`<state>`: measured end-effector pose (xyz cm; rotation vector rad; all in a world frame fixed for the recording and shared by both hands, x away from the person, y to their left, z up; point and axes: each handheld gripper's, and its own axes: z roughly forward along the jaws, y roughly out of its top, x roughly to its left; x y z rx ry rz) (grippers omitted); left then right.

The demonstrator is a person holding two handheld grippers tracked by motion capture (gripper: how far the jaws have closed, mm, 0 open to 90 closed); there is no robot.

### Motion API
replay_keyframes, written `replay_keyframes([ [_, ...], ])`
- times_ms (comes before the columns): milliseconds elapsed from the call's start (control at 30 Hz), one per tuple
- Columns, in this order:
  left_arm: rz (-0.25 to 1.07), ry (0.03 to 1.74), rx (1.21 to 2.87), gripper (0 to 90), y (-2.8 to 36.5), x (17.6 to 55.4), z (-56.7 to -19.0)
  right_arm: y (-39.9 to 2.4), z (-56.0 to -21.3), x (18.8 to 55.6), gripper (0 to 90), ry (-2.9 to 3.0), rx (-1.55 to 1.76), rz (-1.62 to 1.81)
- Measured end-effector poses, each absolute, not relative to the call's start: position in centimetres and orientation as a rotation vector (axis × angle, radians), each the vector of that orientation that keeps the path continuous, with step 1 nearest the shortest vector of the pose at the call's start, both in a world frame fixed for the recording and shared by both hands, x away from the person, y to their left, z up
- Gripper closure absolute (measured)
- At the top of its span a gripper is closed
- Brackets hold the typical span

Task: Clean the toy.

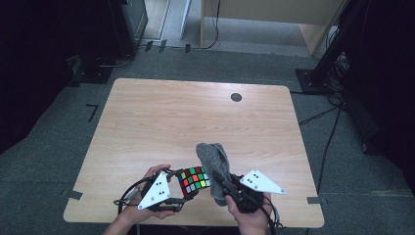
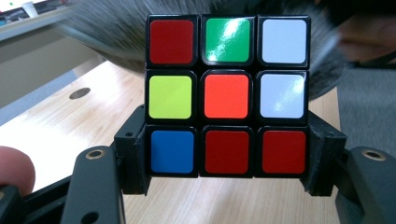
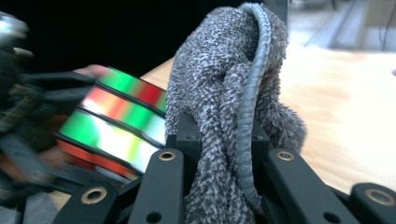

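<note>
The left gripper (image 2: 227, 161) is clamped on a puzzle cube (image 2: 227, 95), its jaws hiding the cube's lower side faces; the face toward its camera stands square and upright. The right gripper (image 3: 223, 154) pinches a grey cloth (image 3: 224, 84), whose bundled lower end is buried between the jaws. The cloth's long axis runs up and away from the jaws, touching the cube's right side. In the right gripper view the cube is blurred. Both sit over the table (image 1: 195, 107) near its front edge, well apart from the dark round hole (image 1: 236, 97).

Left tool (image 1: 182, 188) clamped, right tool (image 1: 226, 188) clamped, hands side by side
</note>
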<state>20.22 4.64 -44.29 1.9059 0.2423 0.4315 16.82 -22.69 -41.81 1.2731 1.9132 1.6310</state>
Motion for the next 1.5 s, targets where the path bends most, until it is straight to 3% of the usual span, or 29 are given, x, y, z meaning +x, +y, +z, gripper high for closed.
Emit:
replay_keyframes([
  [200,0.439,0.237,1.92,33.9,4.5,20.2,-44.5,-20.9,-40.0,15.6,75.3,1.973,1.062,1.946],
  [300,0.446,0.224,1.926,33.9,4.5,20.0,-44.5,-20.5,-40.7,15.9,75.2,1.992,1.105,1.91],
  [400,0.416,0.231,1.894,33.9,4.9,20.2,-44.4,-21.8,-41.6,16.8,75.4,1.972,1.226,1.624],
  [467,0.444,0.232,1.894,33.9,4.8,20.2,-44.2,-22.9,-41.5,16.8,75.4,1.925,1.276,1.722],
  [600,0.499,0.202,1.952,33.9,4.2,19.8,-44.6,-21.5,-39.6,15.5,75.0,1.951,1.06,1.888],
  [700,0.481,0.211,1.941,33.9,4.1,19.7,-44.3,-20.5,-40.6,15.7,75.0,1.998,1.074,1.801],
  [867,0.465,0.228,1.928,33.9,4.5,20.1,-44.5,-23.0,-42.1,17.1,75.3,1.938,1.293,1.661],
  [1000,0.455,0.225,1.932,33.9,4.4,20.2,-44.8,-22.0,-40.8,16.1,74.7,1.943,1.13,1.862],
  [1100,0.438,0.23,1.932,33.9,4.5,20.2,-44.7,-20.5,-41.0,15.9,74.6,2.003,1.085,1.809],
  [1233,0.281,0.287,1.791,33.9,6.1,21.2,-44.4,-22.8,-42.0,17.1,75.0,1.929,1.264,1.684],
  [1333,0.181,0.349,1.671,33.9,7.4,22.2,-44.3,-24.7,-42.8,17.6,74.7,1.84,1.306,1.924],
  [1500,0.046,0.372,1.59,33.9,8.0,22.9,-44.5,-23.4,-43.2,17.7,74.7,1.907,1.1,2.154],
])
